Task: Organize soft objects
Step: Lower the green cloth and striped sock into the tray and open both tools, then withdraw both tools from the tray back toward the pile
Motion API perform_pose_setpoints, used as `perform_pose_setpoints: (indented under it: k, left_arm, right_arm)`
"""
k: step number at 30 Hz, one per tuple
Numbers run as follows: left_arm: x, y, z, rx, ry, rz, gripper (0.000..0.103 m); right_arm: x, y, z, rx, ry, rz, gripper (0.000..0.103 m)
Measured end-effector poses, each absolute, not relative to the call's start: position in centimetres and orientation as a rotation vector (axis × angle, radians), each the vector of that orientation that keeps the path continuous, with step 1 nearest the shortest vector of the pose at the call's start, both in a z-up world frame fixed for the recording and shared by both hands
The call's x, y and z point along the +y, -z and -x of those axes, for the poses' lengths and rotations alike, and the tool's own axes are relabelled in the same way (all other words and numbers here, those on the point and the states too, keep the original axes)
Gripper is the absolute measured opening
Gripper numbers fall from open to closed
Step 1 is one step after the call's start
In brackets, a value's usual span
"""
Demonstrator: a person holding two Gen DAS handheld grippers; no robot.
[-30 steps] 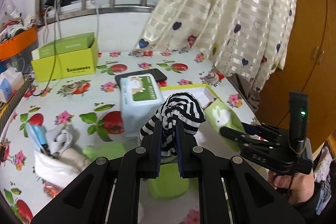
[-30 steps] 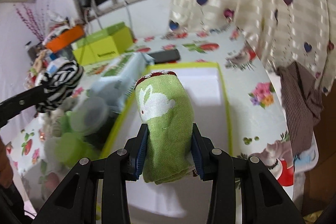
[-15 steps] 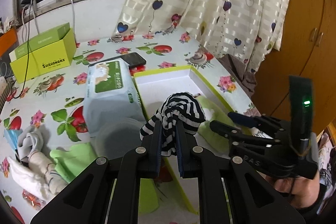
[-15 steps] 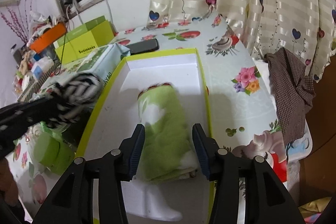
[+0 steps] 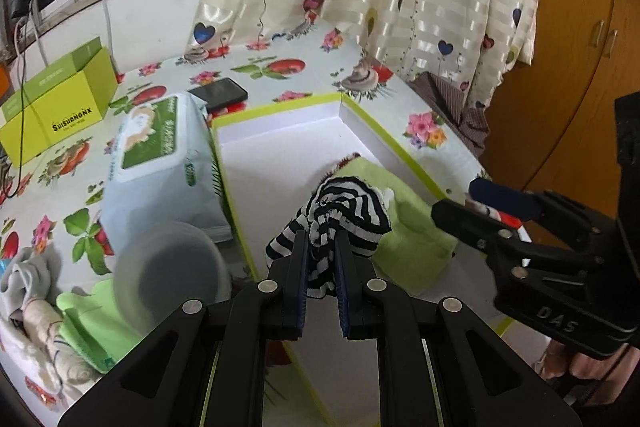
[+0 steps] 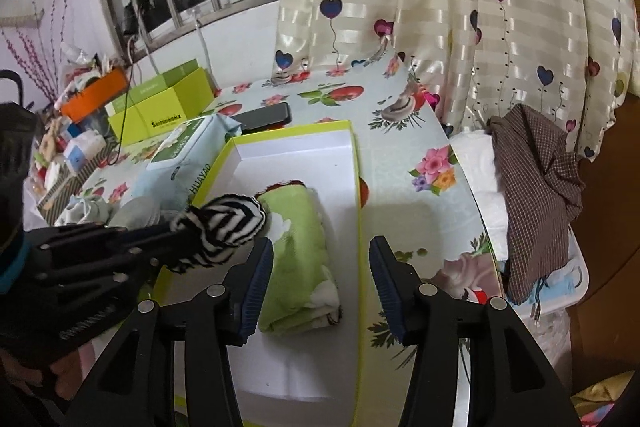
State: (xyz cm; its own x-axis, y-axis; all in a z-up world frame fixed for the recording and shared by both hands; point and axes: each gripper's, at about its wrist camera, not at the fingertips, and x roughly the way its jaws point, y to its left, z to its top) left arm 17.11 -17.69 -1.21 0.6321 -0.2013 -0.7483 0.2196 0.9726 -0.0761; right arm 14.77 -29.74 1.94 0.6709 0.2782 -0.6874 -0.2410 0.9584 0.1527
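Observation:
My left gripper [image 5: 322, 259] is shut on a black-and-white striped cloth [image 5: 344, 215], which it holds just above the near part of a white box with a yellow-green rim [image 5: 280, 105]. A rolled green towel with white rabbits [image 5: 408, 239] lies on the box floor along its right wall. In the right wrist view the right gripper [image 6: 320, 247] hovers over the near end of that green towel [image 6: 298, 251]. Its jaws are opening, and the pads stand clear of the towel on both sides. The striped cloth [image 6: 224, 223] hangs left of the towel.
A pack of wet wipes [image 5: 160, 155] lies against the box's left wall, with a black phone [image 5: 218, 93] behind it. A yellow-green carton [image 5: 56, 103] stands at the back left. Round lidded tubs [image 5: 172, 271], a green cloth and pale socks [image 5: 32, 291] crowd the near left. A brown checked cloth [image 6: 536, 187] hangs off the table's right.
The right gripper let go of the green towel, which now lies in the box, and its jaws spread wide. The left gripper carried the striped cloth rightward and down over the box.

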Motion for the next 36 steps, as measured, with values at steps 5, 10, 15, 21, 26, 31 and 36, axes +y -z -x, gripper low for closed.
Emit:
perform_pose_setpoints:
  k: [5,10,15,21,26,31,36]
  left_arm:
    - [-18.2,2.7,-18.0,0.898,0.239,-0.029,0.015]
    - [-18.6,2.9,-18.1,0.897,0.247,-0.037,0.024]
    - [-18.4,1.8,-17.3,0.854,0.252,-0.029,0.044]
    - [-18.0,0.3,-15.8,0.810,0.264,-0.017,0.044]
    - [-17.3,-1.2,-14.2,0.769,0.272,-0.001,0.044]
    - [-16.4,-2.7,-11.9,0.721,0.276,0.016,0.044]
    - [-15.3,-3.6,-10.3,0.691,0.277,0.037,0.044]
  right_arm:
    - [-29.9,-1.8,-14.7,0.782,-0.293,-0.053,0.050]
    - [-30.0,-1.8,-14.6,0.778,-0.296,-0.052,0.050]
    - [-30.1,-2.4,-14.2,0.763,-0.284,-0.046,0.050]
    - [-30.2,-3.4,-13.2,0.744,-0.273,-0.039,0.051]
    - [-29.8,-4.3,-11.9,0.727,-0.275,-0.028,0.052]
    - [-28.8,-5.1,-10.3,0.713,-0.291,-0.007,0.052]
    - [-27.4,-6.0,-8.6,0.700,-0.315,0.017,0.053]
